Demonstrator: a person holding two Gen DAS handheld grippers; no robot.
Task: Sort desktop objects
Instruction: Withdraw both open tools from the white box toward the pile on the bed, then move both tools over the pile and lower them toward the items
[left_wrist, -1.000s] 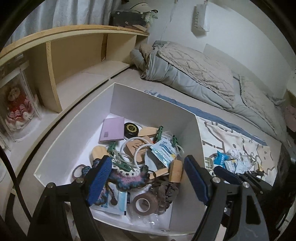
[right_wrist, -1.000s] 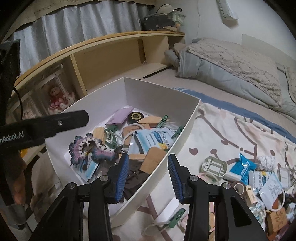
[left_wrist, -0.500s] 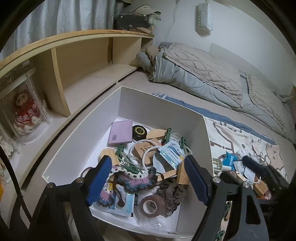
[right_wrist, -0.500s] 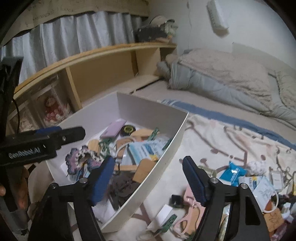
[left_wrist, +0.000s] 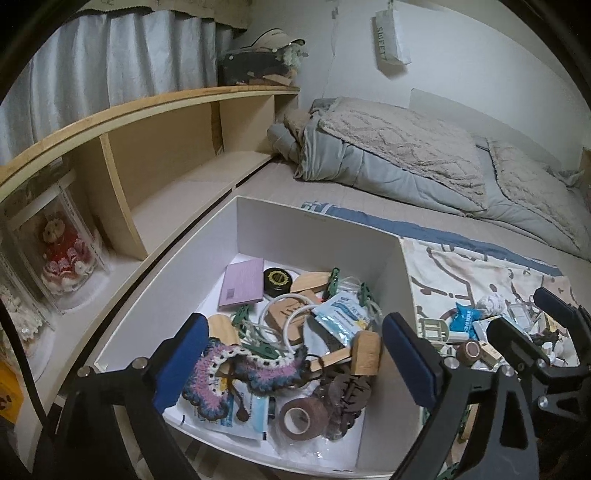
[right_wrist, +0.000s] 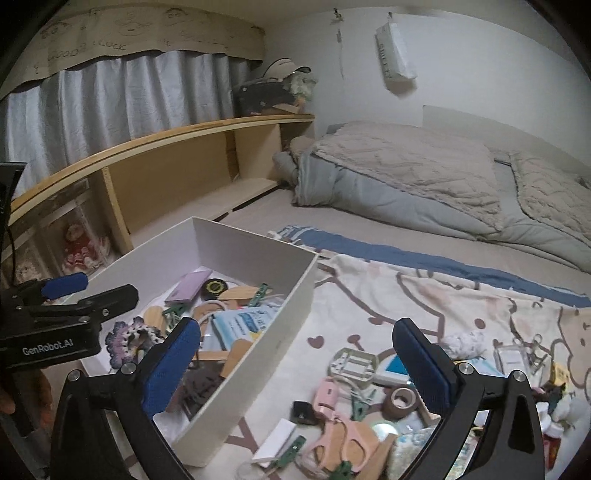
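White card forms the open box (left_wrist: 314, 236) that sits on the bed beside the patterned blanket (right_wrist: 424, 295), and most of the sorted clutter lies inside it. At the box's far wall lie a lilac card (left_wrist: 242, 288) and a black round tin (left_wrist: 277, 281); toward the near edge sit a crocheted purple-and-pink piece (left_wrist: 236, 373), a wooden mallet (left_wrist: 360, 353), a brown tape roll (left_wrist: 301, 417) and a dark hair claw (left_wrist: 347, 391). A blue-and-white sachet (left_wrist: 341, 321) rests against the right wall among green clips and white rings.

On the blanket, outside the box's right wall, the unsorted pile holds pink scissors (right_wrist: 340, 428), a second brown tape roll (right_wrist: 400, 400), a white plastic frame (right_wrist: 352, 365), a black square piece (right_wrist: 303, 412) and a green clip (right_wrist: 291, 452).

Over the box's near edge the left gripper (left_wrist: 295, 362) hovers, its 2 blue pads having just spread wider, nothing between them. At the near right corner of the box the right gripper (right_wrist: 295, 365) straddles the wall; its jaws have just swung wide apart and they press on nothing.

Beyond the bed's left edge runs a wooden shelf (left_wrist: 173, 155) with a doll in a clear case (left_wrist: 61, 254); a grey duvet (right_wrist: 424, 177) is heaped at the far end.
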